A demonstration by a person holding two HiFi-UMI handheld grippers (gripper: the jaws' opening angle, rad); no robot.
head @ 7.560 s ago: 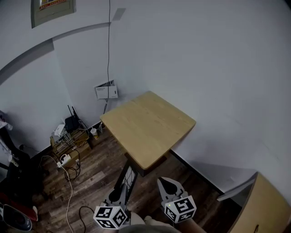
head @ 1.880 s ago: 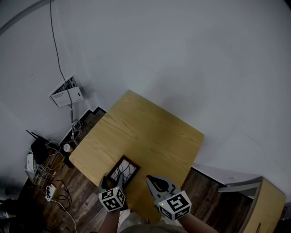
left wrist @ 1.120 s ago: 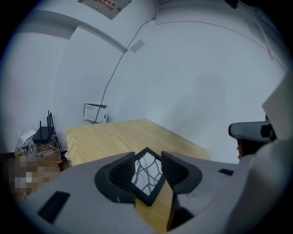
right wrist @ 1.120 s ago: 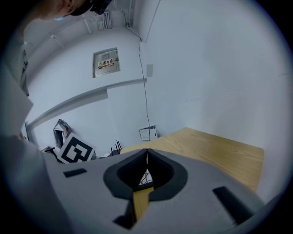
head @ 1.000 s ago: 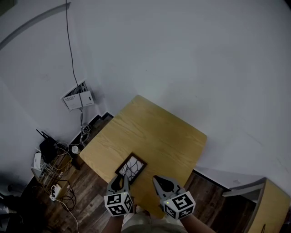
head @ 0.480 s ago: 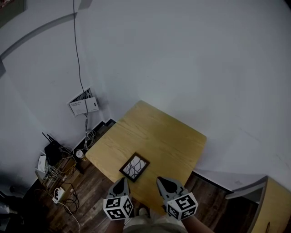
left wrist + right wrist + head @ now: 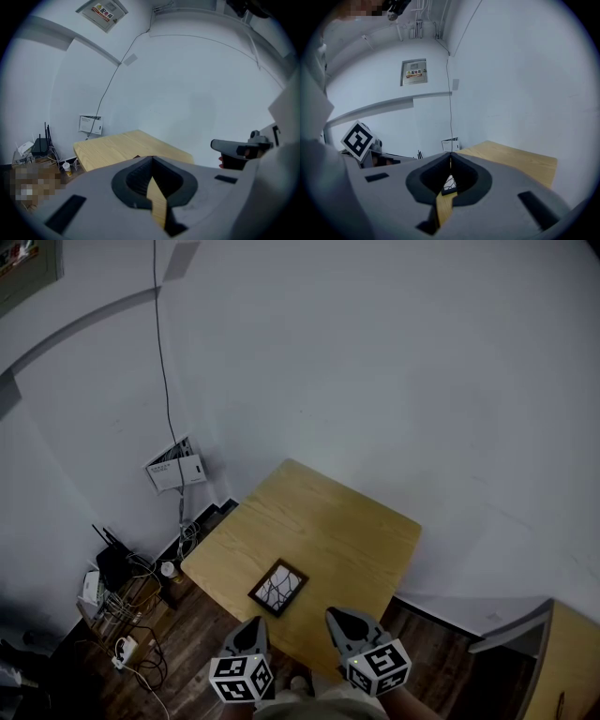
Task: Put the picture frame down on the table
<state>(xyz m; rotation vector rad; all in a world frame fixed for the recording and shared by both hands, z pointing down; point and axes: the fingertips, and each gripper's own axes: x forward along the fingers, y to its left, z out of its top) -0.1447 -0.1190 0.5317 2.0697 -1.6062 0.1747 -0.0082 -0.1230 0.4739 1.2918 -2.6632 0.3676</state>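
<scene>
Wooden table (image 7: 328,521): one picture frame (image 7: 278,587) flat; left claw (image 7: 249,631), right claw (image 7: 341,622) both closed, empty.

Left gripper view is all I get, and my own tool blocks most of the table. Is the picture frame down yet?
Observer: Yes. In the head view the picture frame lies flat on the table, near the edge closest to you.
Operator: Is either tool touching it?
Observer: No. The left tool and right tool both sit apart from it, nearer you.
Operator: Right tool empty?
Observer: Yes. The right gripper view shows its jaws shut on nothing.
</scene>
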